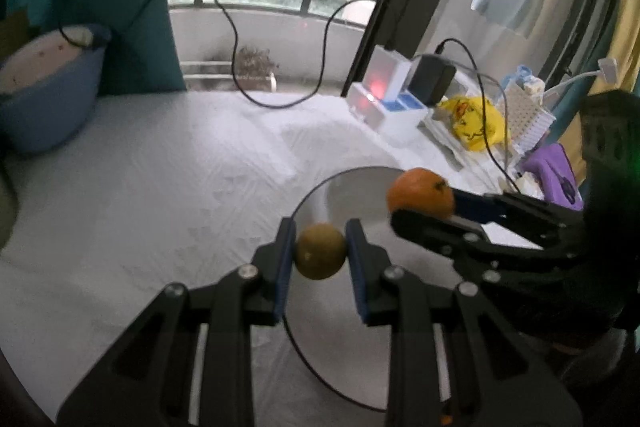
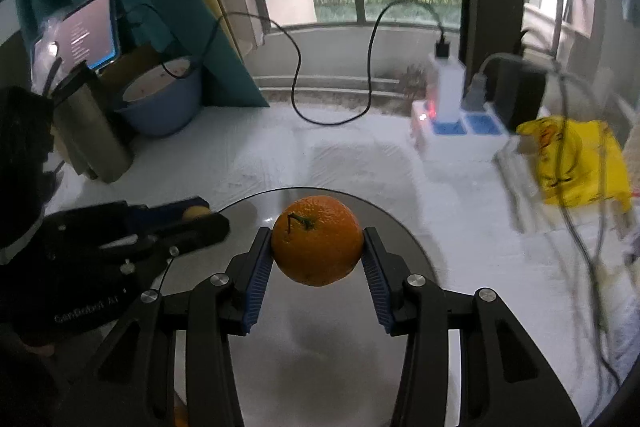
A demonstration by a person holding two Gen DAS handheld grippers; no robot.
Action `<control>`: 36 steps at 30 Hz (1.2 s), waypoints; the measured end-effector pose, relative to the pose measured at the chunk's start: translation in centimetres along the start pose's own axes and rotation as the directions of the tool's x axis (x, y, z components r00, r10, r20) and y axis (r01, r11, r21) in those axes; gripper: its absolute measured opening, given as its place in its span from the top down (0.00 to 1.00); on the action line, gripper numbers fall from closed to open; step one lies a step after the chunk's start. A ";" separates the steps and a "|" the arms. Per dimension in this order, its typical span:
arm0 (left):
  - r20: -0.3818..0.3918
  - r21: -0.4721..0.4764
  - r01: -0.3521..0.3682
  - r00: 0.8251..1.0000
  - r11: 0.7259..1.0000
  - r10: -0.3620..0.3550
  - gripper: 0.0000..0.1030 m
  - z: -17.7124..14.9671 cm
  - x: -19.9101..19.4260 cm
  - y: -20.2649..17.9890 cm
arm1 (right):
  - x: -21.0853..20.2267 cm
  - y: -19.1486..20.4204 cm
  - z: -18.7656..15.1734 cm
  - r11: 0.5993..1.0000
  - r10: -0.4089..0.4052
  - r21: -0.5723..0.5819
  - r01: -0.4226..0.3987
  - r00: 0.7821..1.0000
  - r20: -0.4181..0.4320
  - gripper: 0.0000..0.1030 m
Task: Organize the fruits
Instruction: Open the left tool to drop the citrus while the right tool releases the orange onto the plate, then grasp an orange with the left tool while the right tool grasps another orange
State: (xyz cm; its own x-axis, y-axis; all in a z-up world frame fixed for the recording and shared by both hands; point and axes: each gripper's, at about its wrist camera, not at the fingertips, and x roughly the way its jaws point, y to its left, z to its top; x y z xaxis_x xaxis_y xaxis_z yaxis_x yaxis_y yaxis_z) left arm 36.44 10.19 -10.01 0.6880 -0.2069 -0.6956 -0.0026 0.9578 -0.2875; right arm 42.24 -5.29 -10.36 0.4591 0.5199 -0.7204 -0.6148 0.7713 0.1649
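Note:
My left gripper (image 1: 320,257) is shut on a small yellow-green fruit (image 1: 320,255) and holds it above the left side of a round glass plate (image 1: 368,195). My right gripper (image 2: 318,247) is shut on an orange (image 2: 318,241) with a green stem and holds it above the same plate (image 2: 400,239). In the left wrist view the right gripper (image 1: 424,203) comes in from the right with the orange (image 1: 420,191). In the right wrist view the left gripper (image 2: 200,217) comes in from the left with the yellow-green fruit (image 2: 196,211) partly hidden.
The plate lies on a table under a white cloth (image 1: 180,167). A blue basin (image 1: 44,95) and a metal cup (image 2: 90,131) stand at the left. A white charger box (image 2: 452,123), a yellow bag (image 2: 576,159) and black cables (image 2: 296,75) crowd the right and back.

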 end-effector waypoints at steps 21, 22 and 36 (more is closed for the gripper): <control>0.057 -0.002 0.012 0.998 1.000 -0.012 0.55 0.1 -3.8 -1.4 | -2.8 -0.5 0.8 0.997 -0.063 0.046 0.060 0.996 0.057 0.45; 0.070 0.005 0.008 0.998 1.000 -0.008 0.55 0.0 -4.5 -1.7 | -3.3 -0.4 0.6 0.997 -0.063 0.047 0.060 0.996 0.061 0.45; 0.110 0.032 0.002 0.994 0.999 -0.006 0.55 -3.8 -10.1 -4.4 | -9.7 2.2 -3.9 0.996 -0.080 0.039 0.077 0.993 0.091 0.45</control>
State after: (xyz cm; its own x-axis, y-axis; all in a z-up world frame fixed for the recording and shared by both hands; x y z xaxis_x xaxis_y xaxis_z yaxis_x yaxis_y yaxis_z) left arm 26.73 7.25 -4.25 0.7639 -0.1891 -0.6171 0.0222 0.9633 -0.2677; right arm 33.91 -10.08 -5.65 0.5632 0.4876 -0.6672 -0.5522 0.8227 0.1351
